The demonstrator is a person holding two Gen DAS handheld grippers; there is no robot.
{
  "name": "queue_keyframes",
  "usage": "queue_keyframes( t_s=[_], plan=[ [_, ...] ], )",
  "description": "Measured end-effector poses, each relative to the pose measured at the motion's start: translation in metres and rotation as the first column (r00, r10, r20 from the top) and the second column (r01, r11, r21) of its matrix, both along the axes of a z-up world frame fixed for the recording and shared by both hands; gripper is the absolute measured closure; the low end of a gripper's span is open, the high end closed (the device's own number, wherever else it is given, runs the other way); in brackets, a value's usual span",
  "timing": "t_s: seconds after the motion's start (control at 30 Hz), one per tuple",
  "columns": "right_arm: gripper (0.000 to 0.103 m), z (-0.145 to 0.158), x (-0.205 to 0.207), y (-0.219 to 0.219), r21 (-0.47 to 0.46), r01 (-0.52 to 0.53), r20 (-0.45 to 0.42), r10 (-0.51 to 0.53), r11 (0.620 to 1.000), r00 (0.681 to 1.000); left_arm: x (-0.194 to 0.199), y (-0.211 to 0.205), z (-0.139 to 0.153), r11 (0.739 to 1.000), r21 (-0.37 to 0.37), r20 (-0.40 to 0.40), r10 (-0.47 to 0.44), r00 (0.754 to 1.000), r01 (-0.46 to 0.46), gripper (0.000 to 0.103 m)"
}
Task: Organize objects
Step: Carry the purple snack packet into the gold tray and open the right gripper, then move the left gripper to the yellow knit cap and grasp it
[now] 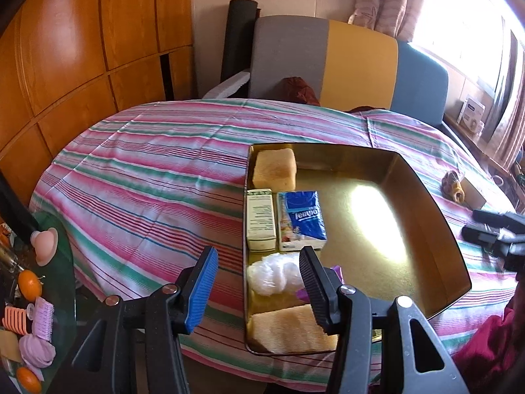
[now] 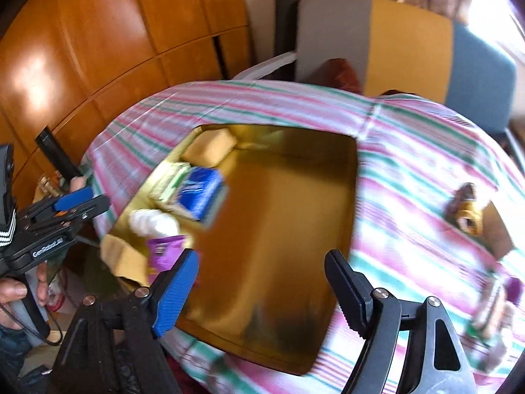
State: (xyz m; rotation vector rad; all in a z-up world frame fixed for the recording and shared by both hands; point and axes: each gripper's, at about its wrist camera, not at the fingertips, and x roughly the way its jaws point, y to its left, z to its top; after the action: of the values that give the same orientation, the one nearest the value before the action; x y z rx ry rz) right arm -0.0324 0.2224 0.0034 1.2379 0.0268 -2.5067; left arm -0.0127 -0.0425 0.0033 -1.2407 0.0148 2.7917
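Observation:
A gold metal tray (image 1: 423,197) lies on the striped tablecloth and also shows in the right wrist view (image 2: 341,229). Along its left side lie a yellow sponge (image 1: 275,169), a pale green box (image 1: 260,218), a blue Tempo tissue pack (image 1: 302,218), a white plastic bag (image 1: 272,275), a purple packet (image 2: 165,251) and a second sponge (image 1: 288,330). My left gripper (image 1: 259,269) is open and empty over the tray's near left edge. My right gripper (image 2: 262,272) is open and empty above the tray's near edge; it also shows in the left wrist view (image 1: 475,223).
A brown wrapped snack (image 1: 454,184) and a cardboard piece (image 2: 495,229) lie on the cloth right of the tray. A glass side table (image 1: 62,295) at the left holds oranges and pink items. A sofa (image 1: 328,62) stands behind the table; wooden cabinets line the left.

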Motion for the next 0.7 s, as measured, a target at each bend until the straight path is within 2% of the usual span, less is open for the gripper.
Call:
queue_keyframes(
  t_s=[0.23,0.33,0.4,0.5,0.6,0.67,0.7],
  plan=[
    [0.023,0.019,0.001,0.091,0.069,0.18,-0.053,-0.177,0.981,0.983,-0.002,0.024,0.004,0.999,-0.02,-0.002,-0.046,0.999,0.046,0.051],
    [0.019,0.024,-0.001,0.142,0.098,0.293,-0.074,-0.286,0.951,0.955,-0.005,0.039,0.008,0.996,-0.026,0.0,-0.081,0.997,0.081,0.051],
    [0.017,0.025,-0.001,0.182,0.106,0.396,-0.099,-0.387,0.912,0.917,-0.007,0.053,0.012,0.993,-0.027,-0.002,-0.119,0.993,0.119,0.051],
    [0.017,0.021,0.005,0.245,0.085,0.569,-0.122,-0.558,0.818,0.821,-0.009,0.077,0.018,0.983,-0.026,0.001,-0.182,0.983,0.182,0.051],
    [0.017,0.006,0.018,0.302,0.039,0.729,-0.129,-0.72,0.684,0.682,-0.014,0.103,0.022,0.972,-0.01,0.014,-0.236,0.972,0.236,0.051],
    [0.018,-0.003,0.028,0.336,-0.046,0.816,-0.026,-0.817,0.577,0.576,-0.02,0.121,0.024,0.962,0.021,0.034,-0.273,0.961,0.273,0.051],
    [0.018,-0.003,0.035,0.348,-0.106,0.837,-0.006,-0.842,0.537,0.54,-0.022,0.132,0.026,0.954,0.044,0.043,-0.298,0.954,0.296,0.051]
  ],
)
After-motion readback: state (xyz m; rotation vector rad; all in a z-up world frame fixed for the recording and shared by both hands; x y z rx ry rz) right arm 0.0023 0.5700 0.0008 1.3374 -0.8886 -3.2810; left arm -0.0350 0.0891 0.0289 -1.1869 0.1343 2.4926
